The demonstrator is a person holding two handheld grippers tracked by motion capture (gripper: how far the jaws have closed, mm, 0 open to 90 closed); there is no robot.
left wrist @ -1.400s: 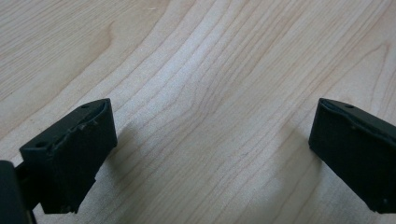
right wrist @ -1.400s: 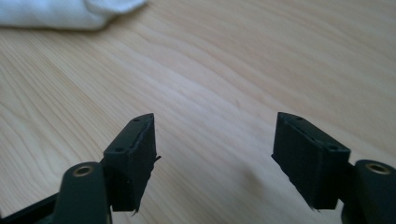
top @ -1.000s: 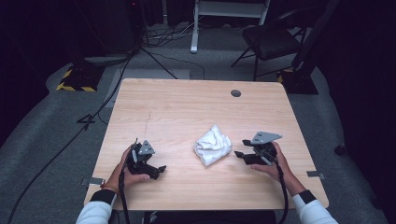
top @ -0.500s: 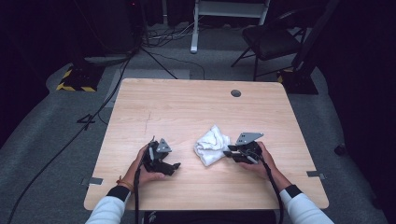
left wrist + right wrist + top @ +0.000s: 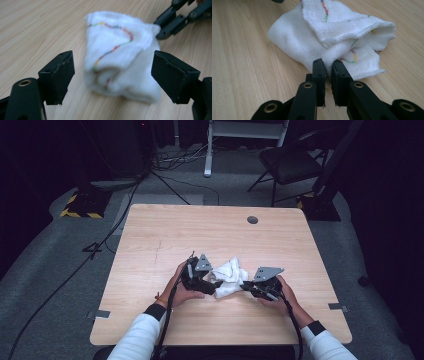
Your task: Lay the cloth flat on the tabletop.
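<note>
The cloth (image 5: 227,276) is lying crumpled on the desk (image 5: 165,240) between both tools; the right tool (image 5: 327,68) has just been closing and is pinching the cloth's edge; the left tool (image 5: 111,75) is gaping around the bundle, not touching; next, probably, it needs to close on a corner so the cloth can be spread.

Our grippers flank the cloth (image 5: 229,276) at nine and three; the table (image 5: 165,235) toward twelve lies open.
</note>
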